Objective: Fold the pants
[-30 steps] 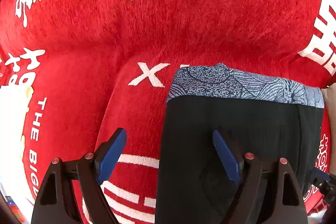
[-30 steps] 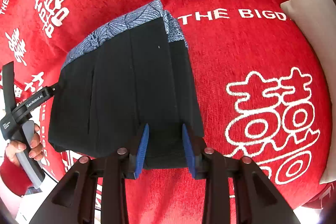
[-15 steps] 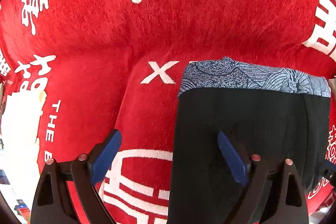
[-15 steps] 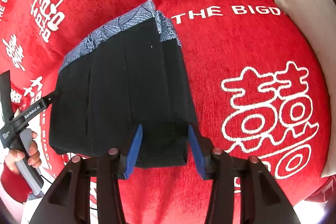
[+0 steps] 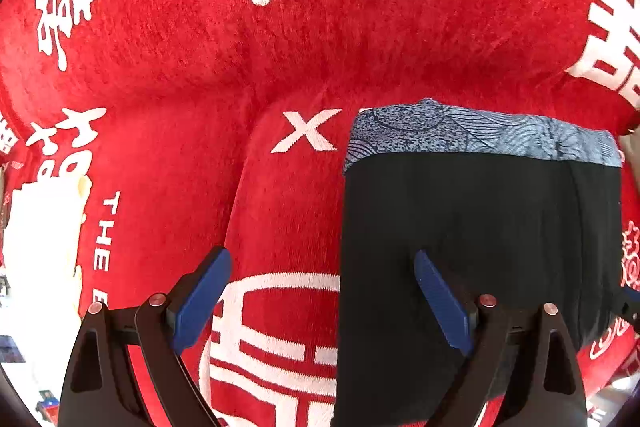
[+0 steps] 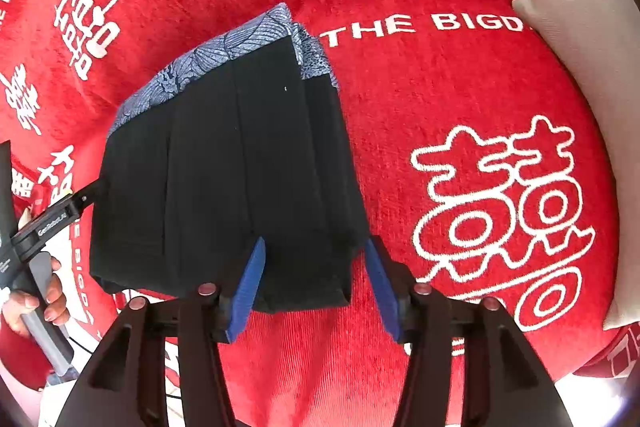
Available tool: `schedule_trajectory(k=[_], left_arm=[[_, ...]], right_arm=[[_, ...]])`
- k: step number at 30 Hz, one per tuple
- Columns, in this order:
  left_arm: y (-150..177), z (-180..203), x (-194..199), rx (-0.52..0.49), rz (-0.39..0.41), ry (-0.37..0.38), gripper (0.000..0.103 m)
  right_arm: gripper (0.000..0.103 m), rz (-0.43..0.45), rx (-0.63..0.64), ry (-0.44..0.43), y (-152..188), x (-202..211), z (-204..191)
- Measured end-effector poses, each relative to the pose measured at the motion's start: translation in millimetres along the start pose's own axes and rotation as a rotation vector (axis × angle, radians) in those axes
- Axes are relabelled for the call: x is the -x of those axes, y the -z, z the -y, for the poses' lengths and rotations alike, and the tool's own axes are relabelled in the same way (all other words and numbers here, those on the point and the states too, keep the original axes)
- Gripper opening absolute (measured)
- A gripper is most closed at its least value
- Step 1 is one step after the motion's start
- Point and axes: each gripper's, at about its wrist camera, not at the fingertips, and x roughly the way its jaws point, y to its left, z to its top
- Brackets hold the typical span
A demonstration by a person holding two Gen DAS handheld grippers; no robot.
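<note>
- Black cloth with a blue patterned waistband: the pants [image 6: 228, 183] lie folded into a compact stack on the red blanket [image 6: 440, 99], toward its middle, with the waistband at the far end from me.
- My right gripper [image 6: 316, 287] has just let go: a second ago its fingers sat close together over the near right corner of the stack, and now they stand wide apart, one over the cloth and one just off its right edge, holding nothing.
- My left gripper [image 5: 320, 299] has not changed its spread: fingers wide apart, empty, straddling the left edge of the stack, with the right finger over black cloth and the left over red blanket.
- I read the release as the last fold being set down; the pants look finished, or close to it, with only some tidying of the near edge left, since a little cloth sags out along the bottom there.
- The right view alone shows the layered right side of the stack, the loose near hem, a white cushion [image 6: 580, 39] at the blanket's far right edge, and my left hand [image 6: 36, 303] on its handle at the left.
- The left view alone shows the stack's straight left edge and the white X [image 5: 306, 131] printed just beside the waistband's left corner.
</note>
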Motion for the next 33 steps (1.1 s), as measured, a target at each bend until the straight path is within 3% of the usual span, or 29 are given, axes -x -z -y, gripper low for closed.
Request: schedule_trajectory(k=[4, 10, 19, 25, 28, 33], left_arm=[[3, -10, 6, -0.012, -0.011, 0.079, 0.093], [7, -17, -1, -0.004, -0.079, 0.227, 0.093], [-2, -9, -16, -0.011, -0.109, 0.351, 0.093], [-17, -4, -34, -0.058, -0.164, 0.447, 0.093], [-20, -3, -41, -0.089, -0.182, 0.458, 0.093], [-22, -2, -57, -0.105, -0.224, 0.520, 0.093]], right_arm=[[0.068, 0.005, -0.007, -0.022, 5, 6, 6], [0.070, -0.007, -0.003, -0.095, 12, 10, 13], [0.070, -0.039, -0.115, -0.212, -14, -2, 39], [0.070, -0.034, -0.098, -0.288, -40, -15, 50], [0.070, -0.070, -0.066, -0.300, -46, -25, 55], [0.070, -0.123, -0.070, -0.428, -56, -43, 63]])
